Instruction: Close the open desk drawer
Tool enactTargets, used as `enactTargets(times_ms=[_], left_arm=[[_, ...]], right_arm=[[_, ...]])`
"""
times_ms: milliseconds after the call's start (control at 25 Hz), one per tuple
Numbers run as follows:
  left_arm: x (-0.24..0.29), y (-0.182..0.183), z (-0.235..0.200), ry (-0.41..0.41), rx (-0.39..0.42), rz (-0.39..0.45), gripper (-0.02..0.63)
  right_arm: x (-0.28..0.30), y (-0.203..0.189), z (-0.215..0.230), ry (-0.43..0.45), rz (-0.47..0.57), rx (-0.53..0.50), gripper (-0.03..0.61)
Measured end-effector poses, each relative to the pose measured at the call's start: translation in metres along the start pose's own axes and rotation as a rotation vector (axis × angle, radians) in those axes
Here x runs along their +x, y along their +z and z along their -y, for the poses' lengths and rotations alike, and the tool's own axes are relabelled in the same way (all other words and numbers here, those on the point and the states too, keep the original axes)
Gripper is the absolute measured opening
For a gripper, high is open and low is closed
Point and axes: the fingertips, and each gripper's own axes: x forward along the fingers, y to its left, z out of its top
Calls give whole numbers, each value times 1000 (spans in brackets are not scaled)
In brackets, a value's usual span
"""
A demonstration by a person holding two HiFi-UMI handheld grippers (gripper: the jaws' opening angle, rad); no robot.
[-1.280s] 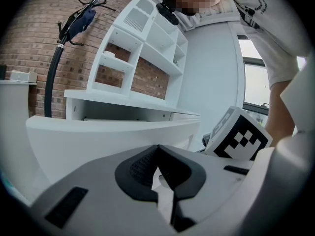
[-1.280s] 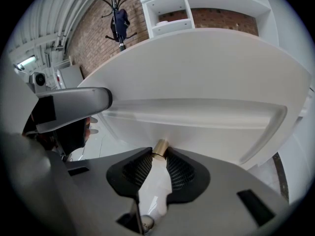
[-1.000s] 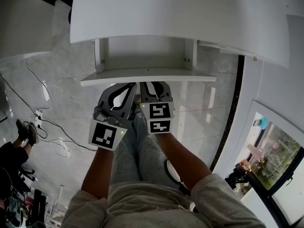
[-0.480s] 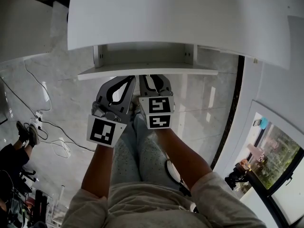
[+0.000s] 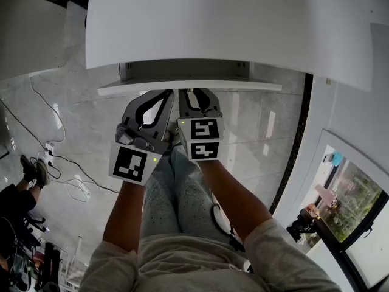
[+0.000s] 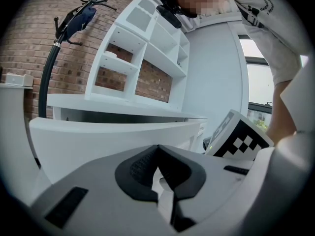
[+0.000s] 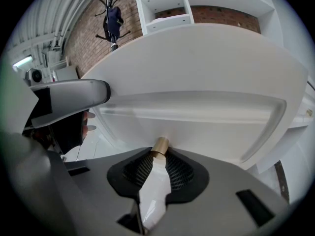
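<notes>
Although nearly shut, the white flat-fronted desk drawer (image 5: 188,89) juts slightly from under the white counter (image 5: 231,23). Below the counter's edge, the right tongs (image 7: 158,154), just closing, pinch its small brass knob (image 7: 159,146). The left tongs (image 6: 157,151) are closed and empty. Next, probably a straight inward push.

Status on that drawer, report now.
Left gripper shut, empty, tips at drawer front. Right gripper jaws just been closing on brass knob. Drawer nearly in under desk top. Nothing blocking it.
</notes>
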Motion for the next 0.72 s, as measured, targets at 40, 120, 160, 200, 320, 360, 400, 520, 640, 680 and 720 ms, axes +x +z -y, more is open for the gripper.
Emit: enactTargets(times_ms=[40, 120, 160, 200, 320, 360, 400, 520, 640, 680, 720], left_arm=[[1, 1, -1, 1, 1, 1, 18], [5, 3, -4, 2, 3, 4, 18], [7, 4, -6, 2, 1, 6, 18], [8, 5, -8, 2, -1, 8, 18], [12, 6, -12, 3, -5, 16, 18], [13, 6, -13, 4, -5, 17, 18], [14, 6, -14, 4, -6, 18, 18], [18, 6, -16, 7, -4, 14, 18], [21, 7, -18, 11, -6, 11, 18], [22, 8, -20, 12, -6, 11, 18], [22, 9, -21, 14, -7, 12, 18]], right_arm=[[1, 1, 1, -1, 1, 0, 98], [5, 5, 2, -3, 1, -1, 97], [7, 6, 3, -4, 1, -1, 97], [9, 8, 4, -5, 1, -2, 95], [14, 10, 5, -4, 0, -4, 91], [16, 10, 5, -2, -1, -5, 88], [18, 10, 6, 1, -5, -6, 85], [23, 10, 7, 6, -17, -10, 73], [27, 13, 9, 9, -26, -13, 64], [28, 14, 9, 10, -30, -15, 64], [29, 15, 9, 11, -34, -16, 64]])
